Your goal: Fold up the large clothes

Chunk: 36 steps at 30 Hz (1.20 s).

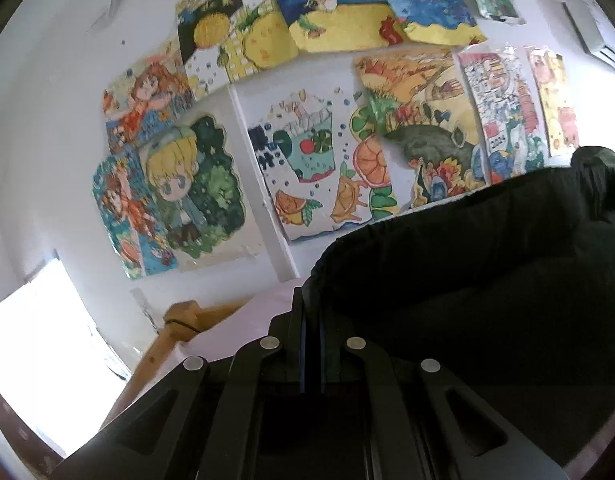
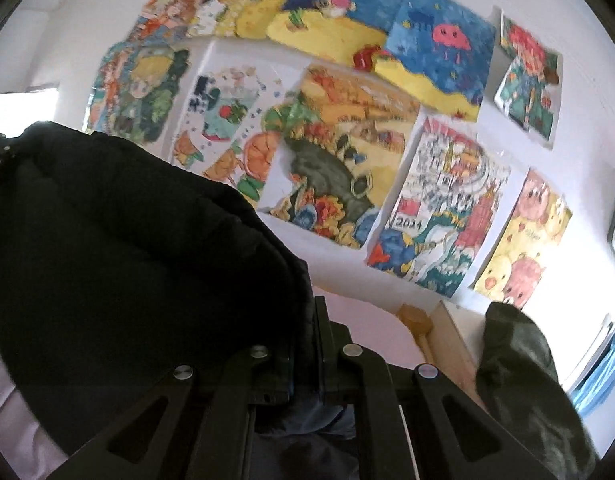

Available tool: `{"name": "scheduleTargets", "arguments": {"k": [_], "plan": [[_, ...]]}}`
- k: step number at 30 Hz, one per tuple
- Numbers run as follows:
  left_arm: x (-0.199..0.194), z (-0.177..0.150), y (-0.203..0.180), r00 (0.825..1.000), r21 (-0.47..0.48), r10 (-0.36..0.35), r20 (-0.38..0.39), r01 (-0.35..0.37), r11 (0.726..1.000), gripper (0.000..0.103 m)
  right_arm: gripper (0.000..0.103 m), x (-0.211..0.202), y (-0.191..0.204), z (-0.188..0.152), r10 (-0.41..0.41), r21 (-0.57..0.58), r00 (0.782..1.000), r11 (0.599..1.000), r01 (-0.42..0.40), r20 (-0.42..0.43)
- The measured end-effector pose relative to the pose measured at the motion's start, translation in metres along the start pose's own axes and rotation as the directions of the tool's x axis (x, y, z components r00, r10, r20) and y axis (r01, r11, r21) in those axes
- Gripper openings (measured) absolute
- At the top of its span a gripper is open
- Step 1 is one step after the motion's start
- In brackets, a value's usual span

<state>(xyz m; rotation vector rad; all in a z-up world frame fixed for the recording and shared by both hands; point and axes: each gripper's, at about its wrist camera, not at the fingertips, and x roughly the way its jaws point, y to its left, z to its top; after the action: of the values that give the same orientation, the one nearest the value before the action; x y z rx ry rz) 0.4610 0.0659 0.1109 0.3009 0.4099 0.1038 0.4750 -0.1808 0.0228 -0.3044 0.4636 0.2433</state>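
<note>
Black garment (image 1: 487, 280): clamped at its edge by left gripper (image 1: 311, 320), fingers together; fills 3 to 5 o'clock. Right view: same garment (image 2: 127, 260) at 9 o'clock, pinched by right gripper (image 2: 307, 340); only here, dark green cloth (image 2: 519, 380) at 4 o'clock.

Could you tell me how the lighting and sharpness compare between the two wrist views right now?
Left wrist view: the drawings are fairly sharp, a window at lower left is blown out white, the black garment shows almost no detail. Right wrist view: the drawings are smeared by motion blur, and the black garment is equally dark.
</note>
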Motion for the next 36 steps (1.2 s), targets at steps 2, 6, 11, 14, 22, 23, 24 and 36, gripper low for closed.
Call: {"name": "scheduleTargets", "arguments": {"k": [2, 6, 11, 14, 22, 23, 24, 36], "plan": [[0.014, -0.002, -0.001, 1.000, -0.009, 0.000, -0.013, 0.000, 1.000, 0.003, 0.007, 0.019, -0.001, -0.002, 0.006, 0.022, 1.000, 1.000, -0.005, -0.020], [0.037, -0.007, -0.003, 1.000, -0.005, -0.002, -0.031, 0.001, 1.000, 0.003, 0.007, 0.044, 0.002, -0.008, 0.008, 0.027, 0.999, 1.000, -0.006, -0.041], [0.068, -0.015, -0.008, 0.998, -0.008, -0.010, -0.067, 0.009, 1.000, 0.003, 0.007, 0.073, 0.005, -0.017, 0.011, 0.027, 0.997, 1.000, -0.009, -0.072], [0.083, -0.022, -0.010, 0.996, -0.017, -0.020, -0.090, 0.018, 1.000, 0.003, 0.007, 0.089, 0.008, -0.024, 0.015, 0.019, 0.996, 1.000, -0.013, -0.092], [0.115, -0.037, -0.010, 0.985, -0.050, -0.077, -0.155, 0.070, 0.996, 0.003, 0.008, 0.126, 0.018, -0.043, 0.023, -0.019, 0.988, 0.999, -0.027, -0.151], [0.118, -0.038, -0.009, 0.983, -0.058, -0.085, -0.163, 0.077, 0.995, 0.003, 0.008, 0.129, 0.019, -0.045, 0.023, -0.023, 0.988, 0.999, -0.027, -0.155], [0.121, -0.039, -0.010, 0.981, -0.062, -0.092, -0.171, 0.082, 0.995, 0.003, 0.008, 0.132, 0.020, -0.047, 0.023, -0.027, 0.987, 0.999, -0.028, -0.161], [0.149, -0.054, -0.020, 0.955, -0.054, -0.115, -0.272, 0.104, 0.993, 0.004, 0.009, 0.160, 0.027, -0.070, 0.078, -0.015, 0.969, 0.996, -0.084, -0.236]]}}
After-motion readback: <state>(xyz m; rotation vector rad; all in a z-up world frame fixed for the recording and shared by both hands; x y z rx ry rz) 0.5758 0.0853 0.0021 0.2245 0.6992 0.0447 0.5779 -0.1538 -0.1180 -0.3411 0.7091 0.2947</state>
